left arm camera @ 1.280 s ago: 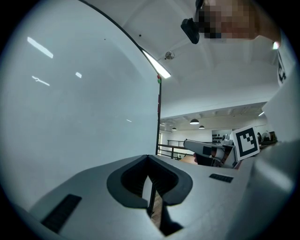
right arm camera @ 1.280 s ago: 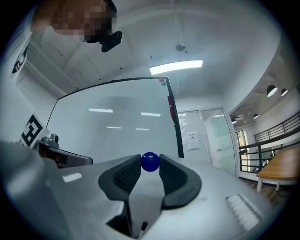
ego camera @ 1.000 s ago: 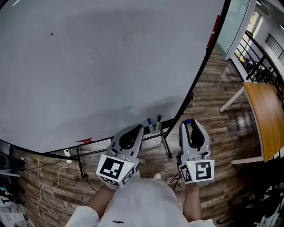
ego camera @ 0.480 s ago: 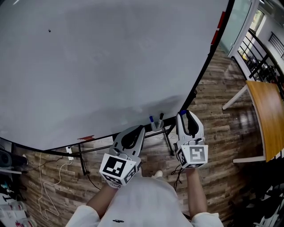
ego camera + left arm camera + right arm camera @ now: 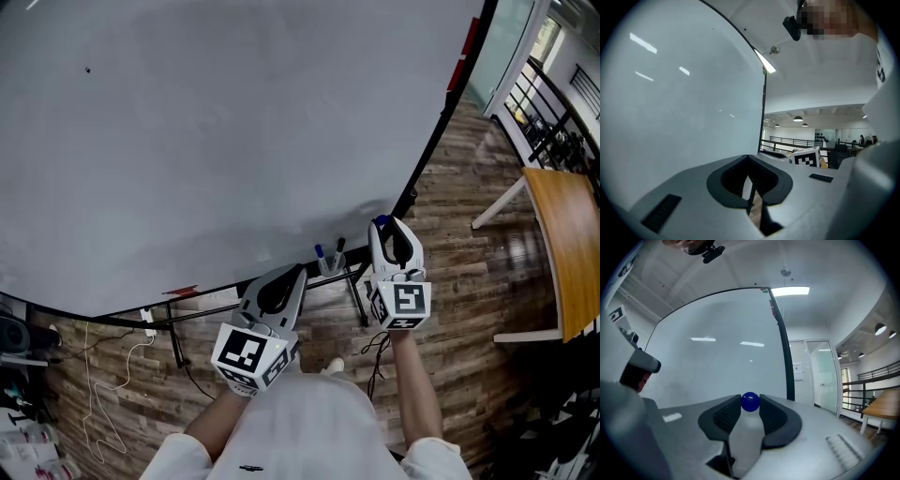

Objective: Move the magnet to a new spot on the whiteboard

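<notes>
The round blue magnet (image 5: 750, 401) sits pinched between the tips of the right gripper's (image 5: 383, 225) fingers (image 5: 724, 416), near the whiteboard (image 5: 234, 122). The left gripper's (image 5: 748, 157) fingers are closed on nothing.

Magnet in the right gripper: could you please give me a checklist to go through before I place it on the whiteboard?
1. Grip on the magnet: ok. The blue ball sits between the jaw tips of the right gripper.
2. Free spot on the whiteboard: ok. A wide bare surface lies ahead of the magnet.
3. Left gripper out of the way: ok. Its jaws are together and empty, and it is lower and to the left.
4. Marker cup clear of the right gripper: ok. It stands apart, to its left.
5. Gap between magnet and whiteboard: cannot tell.
</notes>
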Available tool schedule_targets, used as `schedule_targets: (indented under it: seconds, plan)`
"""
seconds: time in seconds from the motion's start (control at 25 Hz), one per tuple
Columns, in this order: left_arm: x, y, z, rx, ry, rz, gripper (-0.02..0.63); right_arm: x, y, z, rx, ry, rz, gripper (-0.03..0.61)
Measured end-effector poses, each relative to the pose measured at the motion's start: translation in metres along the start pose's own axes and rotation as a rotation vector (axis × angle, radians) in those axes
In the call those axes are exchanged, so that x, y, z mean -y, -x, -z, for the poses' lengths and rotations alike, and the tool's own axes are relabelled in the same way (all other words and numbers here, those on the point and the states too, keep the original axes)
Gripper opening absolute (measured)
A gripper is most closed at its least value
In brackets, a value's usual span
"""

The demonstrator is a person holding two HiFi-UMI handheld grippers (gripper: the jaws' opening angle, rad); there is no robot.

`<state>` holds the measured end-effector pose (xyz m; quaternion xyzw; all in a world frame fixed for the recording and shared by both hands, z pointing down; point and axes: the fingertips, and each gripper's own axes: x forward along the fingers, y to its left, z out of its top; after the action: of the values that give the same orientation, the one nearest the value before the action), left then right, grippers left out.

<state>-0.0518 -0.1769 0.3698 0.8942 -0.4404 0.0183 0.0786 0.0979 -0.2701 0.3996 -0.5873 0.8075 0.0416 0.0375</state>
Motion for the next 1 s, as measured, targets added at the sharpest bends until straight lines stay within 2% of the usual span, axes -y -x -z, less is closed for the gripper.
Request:
schedule_targets:
  seconds: [0.56,1.0]
  plan:
    - [0.000,-0.014,0.003,-0.014,0.004,0.007,0.006,0.008,-0.037,0.040,-0.080,-0.003,-0.011,0.133]
    - [-0.005,-0.015,0.003,-0.016,0.006,0.001,0.006,0.010,-0.047,0.047,-0.093,-0.023,-0.013,0.133]
